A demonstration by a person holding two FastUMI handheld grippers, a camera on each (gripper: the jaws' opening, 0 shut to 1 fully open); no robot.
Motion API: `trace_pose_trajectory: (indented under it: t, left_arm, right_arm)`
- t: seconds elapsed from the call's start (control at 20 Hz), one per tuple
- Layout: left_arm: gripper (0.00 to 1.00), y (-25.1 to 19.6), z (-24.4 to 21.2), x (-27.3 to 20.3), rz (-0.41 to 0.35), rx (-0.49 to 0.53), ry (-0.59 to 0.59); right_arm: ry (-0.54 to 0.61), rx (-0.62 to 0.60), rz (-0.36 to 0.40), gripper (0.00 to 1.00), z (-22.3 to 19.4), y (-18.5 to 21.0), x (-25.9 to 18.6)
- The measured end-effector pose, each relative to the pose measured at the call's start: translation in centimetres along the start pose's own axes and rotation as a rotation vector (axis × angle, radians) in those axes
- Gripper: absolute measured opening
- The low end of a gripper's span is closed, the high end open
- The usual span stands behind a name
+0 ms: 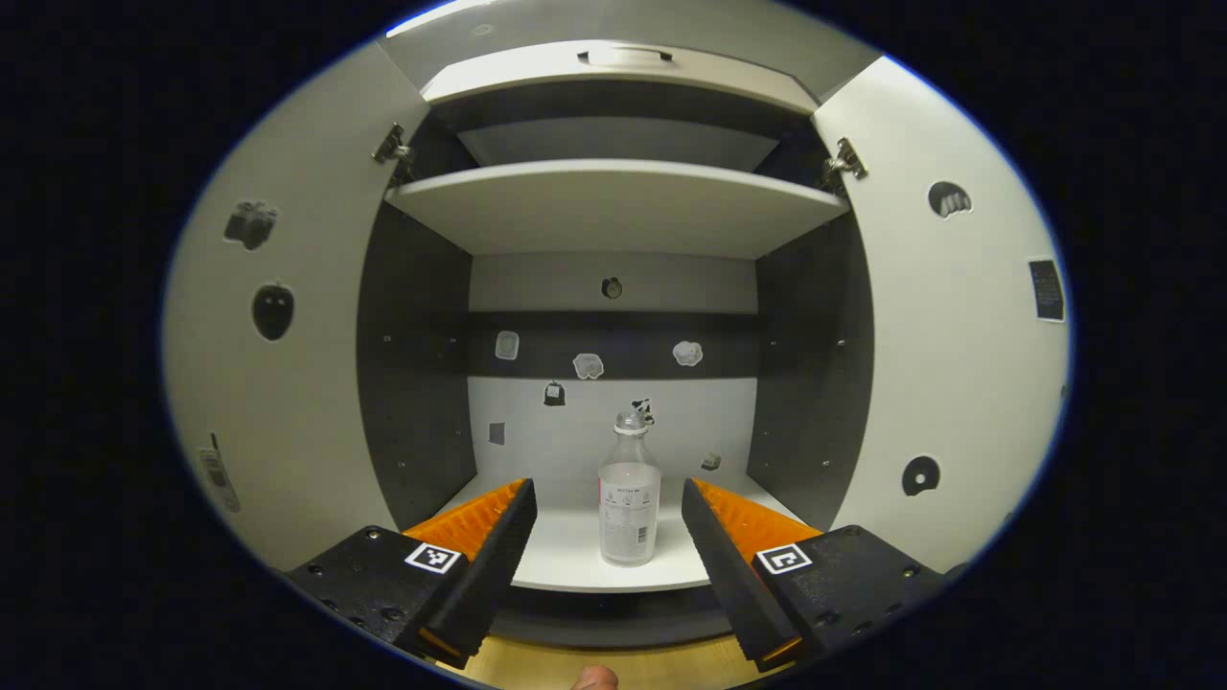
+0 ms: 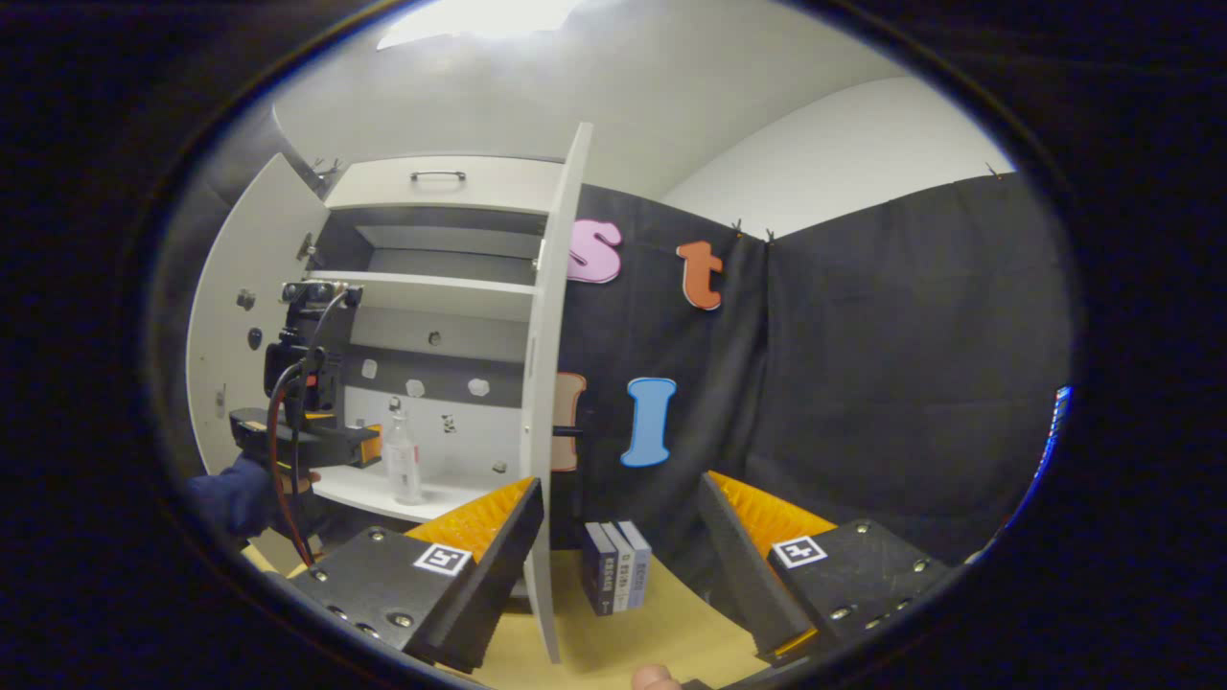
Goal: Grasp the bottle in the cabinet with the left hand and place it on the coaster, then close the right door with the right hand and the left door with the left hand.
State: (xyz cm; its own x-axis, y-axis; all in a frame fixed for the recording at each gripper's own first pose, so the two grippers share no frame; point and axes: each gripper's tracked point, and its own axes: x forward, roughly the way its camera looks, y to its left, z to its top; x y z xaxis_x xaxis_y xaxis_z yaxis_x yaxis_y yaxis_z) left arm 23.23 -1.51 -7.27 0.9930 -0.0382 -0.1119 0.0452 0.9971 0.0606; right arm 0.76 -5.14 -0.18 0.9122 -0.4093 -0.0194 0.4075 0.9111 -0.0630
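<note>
the left gripper (image 1: 609, 517) is spread wide in front of the open cabinet (image 1: 613, 206), its two fingers flanking the bottle (image 1: 629, 503) in the left gripper view without touching it. the bottle stands on the cabinet's lower shelf (image 1: 575, 556), near the shelf's front edge and about midway between the side walls. it is upright, so its long axis runs vertically, with the capped neck pointing up toward the shelf above.

the step in hand looks like the reach for the grasp. to do it well, the gripper should go straight in and level, keeping the bottle centred between the fingers, and close on the wide body below the neck rather than on the narrow top, so the bottle stays vertical and doesn't tip back into the cabinet.

in the right gripper view the right gripper (image 2: 618, 522) is also spread wide and holds nothing, waiting over the tabletop (image 2: 661, 623) beside the edge of the right door (image 2: 546, 383), which stands fully open. the left door (image 1: 278, 316) is open too. some small books (image 2: 615, 565) stand on the tabletop beyond the right gripper. i can't pick out the coaster.
</note>
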Motion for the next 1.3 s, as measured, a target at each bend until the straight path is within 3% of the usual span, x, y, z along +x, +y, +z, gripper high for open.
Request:
trace_pose_trajectory:
  t: [0.2, 0.3, 0.6, 0.7, 0.75, 1.0, 1.3]
  left_arm:
    - [0.92, -0.3, -2.3, 5.4, 0.007, 0.038, 0.043]
    - [0.96, -0.7, -3.0, 7.5, 0.006, 0.046, 0.055]
    - [0.96, -1.1, -4.0, 11.2, 0.014, 0.044, 0.084]
    - [0.8, -1.3, -3.8, 11.5, 0.01, 0.036, 0.078]
    - [0.79, -1.3, -4.0, 11.2, 0.006, 0.03, 0.08]
    - [0.79, -2.4, -3.3, 8.7, -0.073, -0.033, 0.083]
    - [0.79, -3.4, -1.8, 2.2, -0.202, -0.052, 0.037]
  right_arm:
    - [0.014, -0.02, -0.113, 0.98, -0.6, -3.0, 0.1]
    - [0.024, -0.019, -0.165, 0.98, -1.1, -4.5, -0.5]
    - [0.075, -0.008, -0.256, 0.98, -2.6, -6.4, -1.2]
    - [0.093, 0.013, -0.254, 0.94, -3.1, -6.3, -1.0]
    - [0.098, 0.022, -0.248, 0.99, -3.3, -6.1, -0.9]
    - [0.095, 0.023, -0.195, 0.99, -3.6, -4.7, -0.2]
    - [0.082, 0.032, -0.119, 0.99, -3.2, -3.4, -0.2]
